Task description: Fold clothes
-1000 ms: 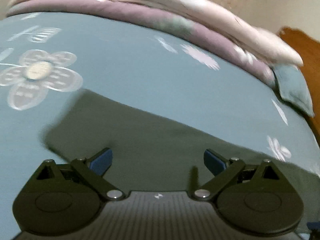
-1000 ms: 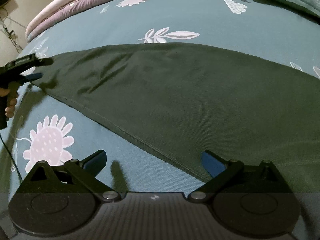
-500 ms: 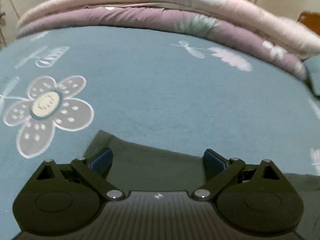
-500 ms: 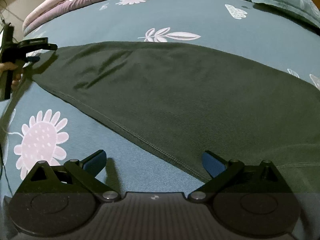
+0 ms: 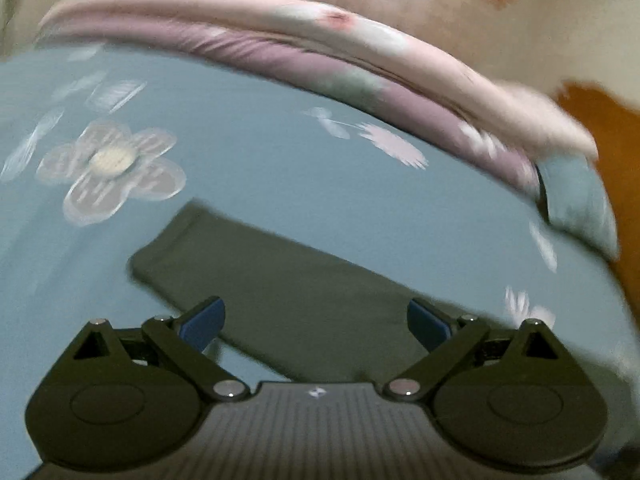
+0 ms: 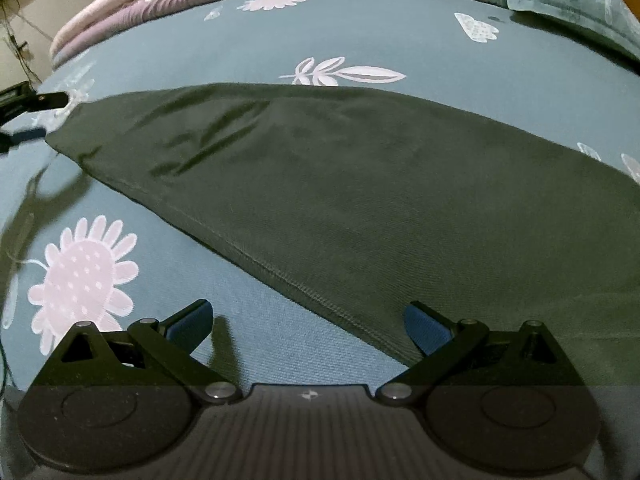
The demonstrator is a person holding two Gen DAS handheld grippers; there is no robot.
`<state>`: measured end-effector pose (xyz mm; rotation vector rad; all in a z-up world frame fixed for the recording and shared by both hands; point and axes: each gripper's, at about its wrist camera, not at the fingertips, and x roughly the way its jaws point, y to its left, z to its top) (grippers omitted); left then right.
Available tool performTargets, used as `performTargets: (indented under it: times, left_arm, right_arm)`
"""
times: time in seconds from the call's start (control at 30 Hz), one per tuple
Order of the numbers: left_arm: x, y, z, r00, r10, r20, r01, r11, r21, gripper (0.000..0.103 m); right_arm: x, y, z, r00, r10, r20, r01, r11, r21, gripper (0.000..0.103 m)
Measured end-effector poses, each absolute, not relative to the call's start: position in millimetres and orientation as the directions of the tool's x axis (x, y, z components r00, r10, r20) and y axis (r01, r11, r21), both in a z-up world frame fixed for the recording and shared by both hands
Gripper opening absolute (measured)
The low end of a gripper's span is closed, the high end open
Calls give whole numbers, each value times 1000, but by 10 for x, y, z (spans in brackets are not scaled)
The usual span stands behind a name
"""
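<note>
1. Left wrist view: the left gripper (image 5: pixel 314 322) has its jaws spread wide and holds nothing; its blue fingertips (image 5: pixel 200 320) hover over the dark green garment (image 5: pixel 296 292), which lies flat on the blue flowered bedsheet (image 5: pixel 280 152) from 9 o'clock toward 4 o'clock. This view is motion-blurred. A folded pink and purple quilt (image 5: pixel 320 60) runs along the 12 o'clock edge, with a blue pillow (image 5: pixel 576 200) at 3 o'clock
2. Right wrist view: the right gripper (image 6: pixel 306 324) is also wide open and empty. The dark green garment (image 6: pixel 360 184) spreads across the bedsheet (image 6: pixel 280 32) from 9 to 3 o'clock, its stitched hem crossing between the fingertips (image 6: pixel 424 326). The left gripper (image 6: pixel 32 114) shows at 9 o'clock, just beside the garment's corner; whether it touches I cannot tell
</note>
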<state>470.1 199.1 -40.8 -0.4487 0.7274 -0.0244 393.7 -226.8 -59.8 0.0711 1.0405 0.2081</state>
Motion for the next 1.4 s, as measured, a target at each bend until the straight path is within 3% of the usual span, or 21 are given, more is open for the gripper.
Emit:
performTargets:
  times: [0.17, 0.33, 0.43, 0.57, 0.7, 0.87, 1.0, 1.1, 1.4]
  left_arm:
    - [4719, 2118, -492, 757, -285, -588, -122, 822, -556, 97]
    - [4884, 1980, -670, 737, -355, -576, -78, 801, -594, 97]
    - [4976, 1995, -781, 711, -272, -648, -152, 841, -520, 96]
    - [4996, 2132, -739, 722, -218, -657, -218, 829, -514, 95]
    - [4818, 1907, -569, 716, -284, -638, -112, 855, -507, 96]
    - [4672, 1328, -546, 677, -330, -658, 77, 920, -383, 96]
    - [4916, 1212, -792, 600, -219, -769, -18, 958, -287, 95]
    - [4868, 1154, -705, 615, -196, -764, -34, 961, -274, 94]
    - [4072, 444, -133, 595, -300, -746, 223, 953, -205, 96]
  right_arm:
    - [3913, -2238, -620, 494, 198, -847, -154, 978, 138, 103]
    - [3913, -2186, -650, 493, 167, -854, -159, 982, 100, 103]
    - [3909, -2179, -652, 493, 163, -855, -160, 982, 95, 103]
    - [3903, -2169, -655, 493, 158, -855, -162, 983, 88, 103]
    - [3879, -2197, -640, 499, 170, -850, -162, 982, 101, 103]
    - [3837, -2269, -534, 500, 209, -840, -153, 976, 152, 103]
    - [3803, -2327, -449, 501, 240, -831, -146, 970, 192, 103]
    - [3777, -2370, -386, 503, 263, -824, -141, 965, 222, 103]
    - [3199, -2481, -65, 451, 428, -783, -338, 894, 294, 103]
